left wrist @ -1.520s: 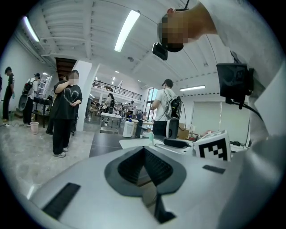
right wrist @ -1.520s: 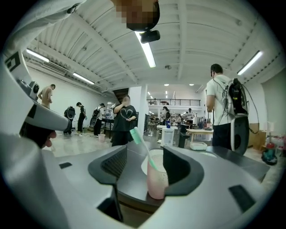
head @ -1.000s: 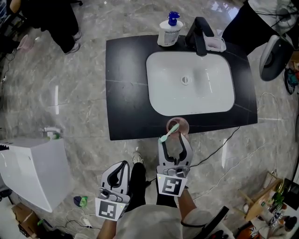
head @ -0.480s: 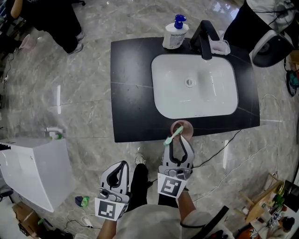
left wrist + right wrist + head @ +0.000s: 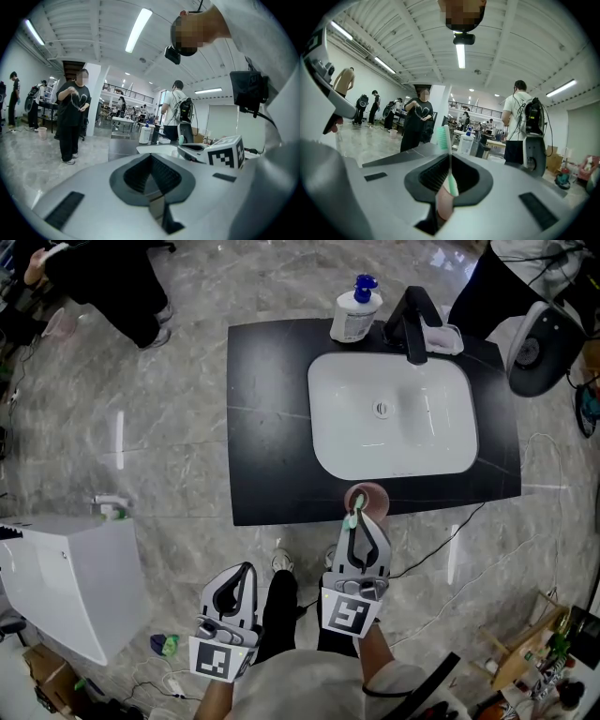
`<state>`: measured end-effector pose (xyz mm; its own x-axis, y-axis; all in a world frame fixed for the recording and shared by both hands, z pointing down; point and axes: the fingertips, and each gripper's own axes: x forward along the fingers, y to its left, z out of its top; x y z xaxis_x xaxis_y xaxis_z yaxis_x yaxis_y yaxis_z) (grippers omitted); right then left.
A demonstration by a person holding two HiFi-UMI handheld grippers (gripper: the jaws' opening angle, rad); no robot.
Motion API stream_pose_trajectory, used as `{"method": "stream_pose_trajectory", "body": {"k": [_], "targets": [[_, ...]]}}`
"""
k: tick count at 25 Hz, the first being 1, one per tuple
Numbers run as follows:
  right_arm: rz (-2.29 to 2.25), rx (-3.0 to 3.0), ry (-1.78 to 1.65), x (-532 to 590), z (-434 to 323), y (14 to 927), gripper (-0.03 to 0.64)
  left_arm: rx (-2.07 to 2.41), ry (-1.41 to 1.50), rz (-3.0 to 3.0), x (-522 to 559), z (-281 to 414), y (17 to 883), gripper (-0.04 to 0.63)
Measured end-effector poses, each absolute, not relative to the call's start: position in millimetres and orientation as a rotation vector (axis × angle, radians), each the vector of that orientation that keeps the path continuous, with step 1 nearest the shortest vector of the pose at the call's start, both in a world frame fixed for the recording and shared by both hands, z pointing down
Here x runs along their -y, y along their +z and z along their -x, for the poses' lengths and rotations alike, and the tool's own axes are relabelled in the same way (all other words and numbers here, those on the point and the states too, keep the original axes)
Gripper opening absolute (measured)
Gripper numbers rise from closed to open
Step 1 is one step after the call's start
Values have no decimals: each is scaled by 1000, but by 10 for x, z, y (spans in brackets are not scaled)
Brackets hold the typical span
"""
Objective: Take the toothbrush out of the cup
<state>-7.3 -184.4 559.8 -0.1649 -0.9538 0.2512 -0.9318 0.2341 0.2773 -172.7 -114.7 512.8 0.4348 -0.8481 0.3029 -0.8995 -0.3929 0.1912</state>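
A pink cup [image 5: 366, 494] stands at the near edge of the black countertop [image 5: 272, 427]. A mint-green toothbrush [image 5: 353, 513] sticks out of it toward me. My right gripper [image 5: 356, 518] is right at the cup; its jaws are closing, and the pads meet on the brush handle. In the right gripper view the toothbrush [image 5: 445, 138] stands upright between the pads, with the cup [image 5: 443, 206] below. My left gripper [image 5: 245, 569] hangs low over the floor, away from the counter, its jaws together with nothing between them [image 5: 151, 157].
A white sink basin [image 5: 394, 418] fills the counter's right half, with a black faucet [image 5: 412, 315] and a pump bottle [image 5: 355, 313] behind it. A white box [image 5: 66, 577] stands on the floor at left. People stand farther back in the room.
My right gripper's jaws have come together from wide open onto the toothbrush, which went from leaning left to standing straight between the pads. The left gripper has hardly moved.
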Motion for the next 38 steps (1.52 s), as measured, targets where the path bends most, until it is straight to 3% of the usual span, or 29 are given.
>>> {"method": "stream_pose_trajectory", "body": {"k": [9,22,38], "targets": [[-1995,2237,129,1714,-137,5623,25,1490,196,-2399,1157,1584,5026,-5],[-1936,2339,94,1681,-171,5285,25,1492,158,-2449,1178,1298,4827,-5],[-1866,2562,29,1663,-62,4077,25,1513,24,-2604,1201,913,4147,-5]]}}
